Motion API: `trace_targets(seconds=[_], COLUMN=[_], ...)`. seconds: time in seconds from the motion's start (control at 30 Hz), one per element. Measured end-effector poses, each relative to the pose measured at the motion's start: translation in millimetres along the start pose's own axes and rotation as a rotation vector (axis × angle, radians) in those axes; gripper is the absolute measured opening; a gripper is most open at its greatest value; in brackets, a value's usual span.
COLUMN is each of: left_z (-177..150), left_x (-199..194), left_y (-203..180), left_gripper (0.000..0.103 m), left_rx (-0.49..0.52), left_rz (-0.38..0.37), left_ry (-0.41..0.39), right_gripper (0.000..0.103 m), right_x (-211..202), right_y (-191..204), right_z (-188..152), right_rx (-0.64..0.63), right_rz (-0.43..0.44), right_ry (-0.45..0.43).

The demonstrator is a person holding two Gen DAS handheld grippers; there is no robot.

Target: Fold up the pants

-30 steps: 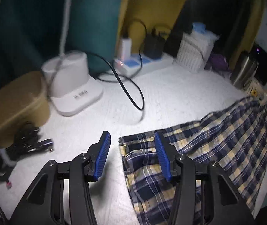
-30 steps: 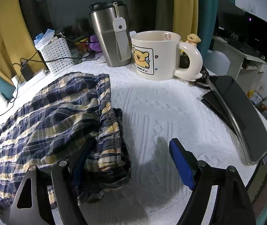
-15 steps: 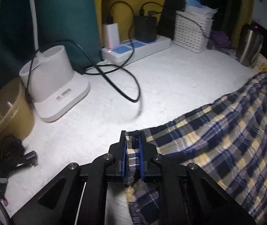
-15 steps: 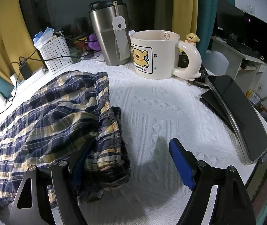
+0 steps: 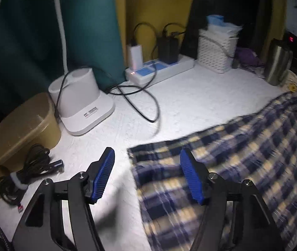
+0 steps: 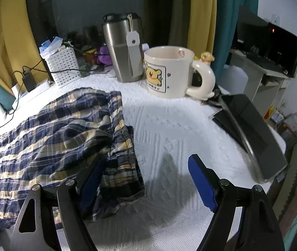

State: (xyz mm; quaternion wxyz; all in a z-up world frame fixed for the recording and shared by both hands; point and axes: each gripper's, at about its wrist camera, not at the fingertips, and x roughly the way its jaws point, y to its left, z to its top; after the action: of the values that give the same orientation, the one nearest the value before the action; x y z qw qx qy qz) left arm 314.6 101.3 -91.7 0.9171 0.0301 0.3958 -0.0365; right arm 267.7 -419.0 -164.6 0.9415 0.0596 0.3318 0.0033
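The navy, yellow and white plaid pants [image 5: 232, 159] lie stretched across the white textured tablecloth [image 5: 190, 96]. In the left wrist view my left gripper [image 5: 148, 175] is open and empty above the leg-hem corner, which lies flat between its blue pads. In the right wrist view the pants [image 6: 44, 138] end in a bunched waistband. My right gripper [image 6: 146, 182] is open, and its left finger [image 6: 90, 179] is tucked into the waistband folds while the right finger hangs over bare cloth.
Left wrist view: white lamp base [image 5: 81, 102], tan container [image 5: 25, 127], coiled black cable [image 5: 27, 171], power strip with chargers [image 5: 159, 67], white basket [image 5: 217, 50]. Right wrist view: steel tumbler [image 6: 123, 48], bear mug [image 6: 169, 71], black tablet [image 6: 253, 129] near the table's right edge.
My left gripper closed on the pants' hem corner half a second ago and has now opened, leaving the corner flat on the table. The right gripper has hardly moved.
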Motion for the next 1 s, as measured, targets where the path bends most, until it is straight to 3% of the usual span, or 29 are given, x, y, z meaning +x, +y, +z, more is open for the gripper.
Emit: trace_targets(seconds=[0.2,0.3,0.4,0.73,1.0], left_z=[-23.5,-42.2,-52.7,-91.2,-143.2], left_x=[3.6,14.0,3.4,-56.1,-90.8], left_y=[-27.5,-29.9,-29.5,-27.4,-30.4], left_gripper=[0.066,0.066,0.066,0.066,0.066], left_rx=[0.066,0.031,0.018,-0.045,-0.122], left_rz=[-0.031,-0.046,-0.025,-0.040,-0.083], left_ry=[0.060,0.139,0.135,0.120,0.130], right_gripper=[0.082,0.084,0.097,0.097,0.097], right_x=[-19.2,-26.7,-28.8,-38.3,-39.1], right_y=[18.7,43.7,77.8,201.8,250.8], right_z=[0.2,-4.5,-13.5,-58.8,-102.2], right_rx=[-0.030,-0.057,-0.121,-0.349,-0.488], right_rz=[-0.001,0.041,0.112,0.382,0.422], right_ry=[-0.059,-0.073,-0.064,0.015,0.103])
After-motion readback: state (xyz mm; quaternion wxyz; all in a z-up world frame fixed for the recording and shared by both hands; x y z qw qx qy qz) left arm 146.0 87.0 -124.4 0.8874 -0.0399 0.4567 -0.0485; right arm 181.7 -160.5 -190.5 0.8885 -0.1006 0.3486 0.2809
